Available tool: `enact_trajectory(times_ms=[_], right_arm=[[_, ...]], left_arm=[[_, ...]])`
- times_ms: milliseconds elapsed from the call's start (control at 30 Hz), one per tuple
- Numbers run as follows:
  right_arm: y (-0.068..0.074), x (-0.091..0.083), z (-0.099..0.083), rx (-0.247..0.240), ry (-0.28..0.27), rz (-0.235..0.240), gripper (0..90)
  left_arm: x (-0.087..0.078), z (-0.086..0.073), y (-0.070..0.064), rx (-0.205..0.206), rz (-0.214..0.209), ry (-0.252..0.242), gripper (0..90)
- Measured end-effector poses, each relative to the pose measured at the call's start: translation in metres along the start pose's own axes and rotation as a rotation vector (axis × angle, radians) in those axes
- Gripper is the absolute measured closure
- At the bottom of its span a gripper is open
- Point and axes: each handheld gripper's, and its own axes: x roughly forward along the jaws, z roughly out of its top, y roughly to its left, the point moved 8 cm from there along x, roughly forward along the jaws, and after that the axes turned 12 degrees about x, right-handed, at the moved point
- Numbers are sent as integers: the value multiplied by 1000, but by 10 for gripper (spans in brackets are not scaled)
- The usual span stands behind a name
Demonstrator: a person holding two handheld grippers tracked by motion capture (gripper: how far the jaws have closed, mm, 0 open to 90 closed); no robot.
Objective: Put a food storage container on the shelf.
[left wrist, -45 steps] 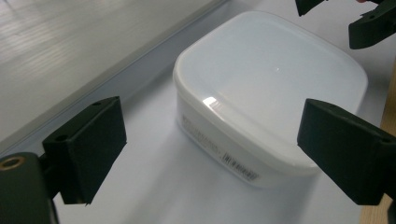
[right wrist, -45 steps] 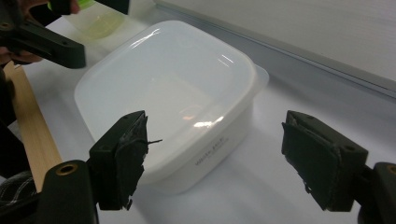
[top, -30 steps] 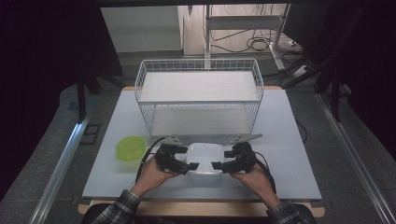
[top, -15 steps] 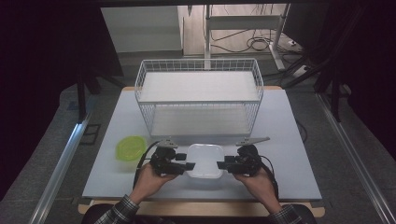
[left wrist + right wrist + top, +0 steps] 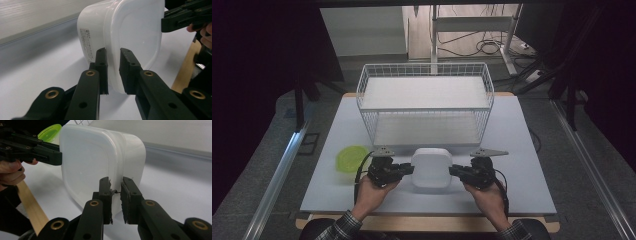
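High view — tub [image 5: 430, 167] near table's [image 5: 522, 150] front edge | left gripper [image 5: 408, 170], right gripper [image 5: 454, 172] — jaws clamped on opposite rims | basket [image 5: 424, 107] just behind

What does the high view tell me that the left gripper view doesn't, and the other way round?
High view alone: the white wire basket at the back of the table, the green lid left of the hands, and both forearms.

Left gripper view alone: a printed label on the container's side, and the left claw pinching the container's rim.

Both: the white container with the right claw at its opposite edge.
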Motion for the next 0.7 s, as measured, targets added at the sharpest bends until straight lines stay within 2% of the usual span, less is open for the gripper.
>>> enact_trajectory(times_ms=[100, 233, 333, 500, 700], right_arm=[[1, 1, 1, -25, -8, -14, 788], [4, -3, 6, -50, -29, -5, 786], [7, -7, 12, -90, -52, -4, 786], [11, -14, 23, -113, -85, 14, 787], [16, -18, 37, -139, -103, 22, 786]], left_arm=[[-1, 1, 0, 16, 21, -3, 784], [-6, 7, -1, 30, 31, -24, 784], [-10, 12, -1, 42, 32, -37, 787], [-17, 24, -1, 65, 37, -59, 790], [-25, 37, 1, 73, 58, -80, 790]])
